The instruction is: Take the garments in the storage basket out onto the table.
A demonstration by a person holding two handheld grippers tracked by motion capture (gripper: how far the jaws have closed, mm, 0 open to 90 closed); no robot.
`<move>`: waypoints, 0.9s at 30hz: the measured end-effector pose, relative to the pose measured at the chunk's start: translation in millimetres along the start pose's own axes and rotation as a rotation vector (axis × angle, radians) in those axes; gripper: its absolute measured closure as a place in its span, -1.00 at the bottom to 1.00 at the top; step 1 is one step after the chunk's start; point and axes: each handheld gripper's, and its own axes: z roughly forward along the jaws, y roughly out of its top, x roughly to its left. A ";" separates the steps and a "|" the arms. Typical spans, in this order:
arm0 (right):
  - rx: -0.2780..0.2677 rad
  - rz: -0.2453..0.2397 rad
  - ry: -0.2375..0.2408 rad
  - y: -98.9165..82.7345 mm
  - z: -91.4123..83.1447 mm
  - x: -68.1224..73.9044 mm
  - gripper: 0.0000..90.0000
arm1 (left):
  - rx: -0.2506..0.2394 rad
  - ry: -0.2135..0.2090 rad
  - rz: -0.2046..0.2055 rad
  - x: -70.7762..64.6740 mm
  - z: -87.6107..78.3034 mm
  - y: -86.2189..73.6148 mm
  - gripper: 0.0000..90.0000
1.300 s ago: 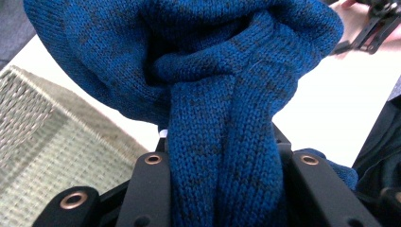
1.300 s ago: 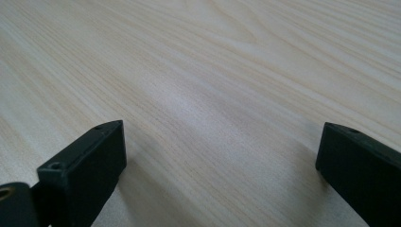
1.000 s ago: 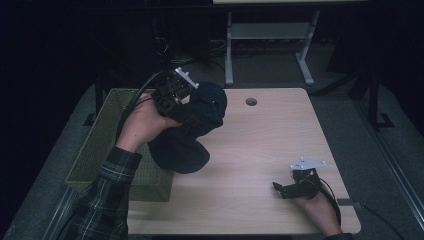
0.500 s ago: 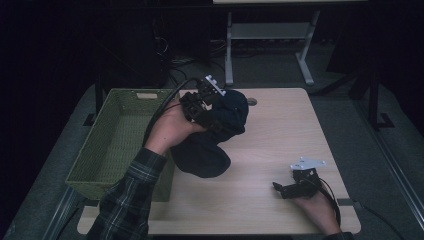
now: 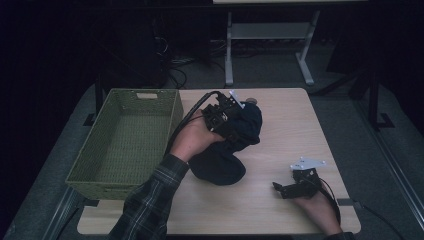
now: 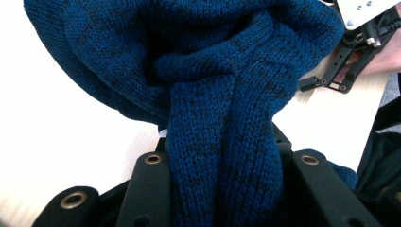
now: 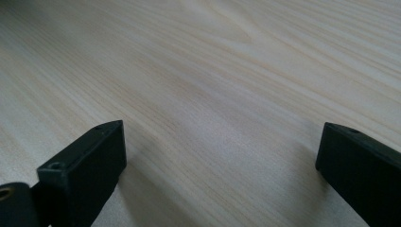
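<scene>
A dark blue knitted garment (image 5: 220,167) hangs bunched from my left gripper (image 5: 229,125) over the middle of the wooden table (image 5: 300,125), its lower fold resting on the top. In the left gripper view the black jaws are shut on a thick twisted strand of the blue knit (image 6: 222,118), which rises between them from my left gripper (image 6: 224,158). My right gripper (image 5: 286,190) lies near the table's front right edge, open; in its own view my right gripper (image 7: 220,146) has bare wood between wide-set jaws. That right gripper (image 6: 350,56) also appears beyond the knit.
A green woven basket (image 5: 110,190) stands at the table's left edge, its inside bare. A round cable hole (image 5: 251,101) sits near the table's far edge. A white desk frame (image 5: 265,35) stands on the floor behind.
My left hand has carried the blue garment to the right and downward, away from over the basket, and its lower part has settled on the table. The right gripper has kept still.
</scene>
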 end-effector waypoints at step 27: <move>-0.002 0.002 0.001 -0.1 0.2 0.1 -0.96 | 0.062 -0.065 -0.022 -0.6 118.1 10.3 0.41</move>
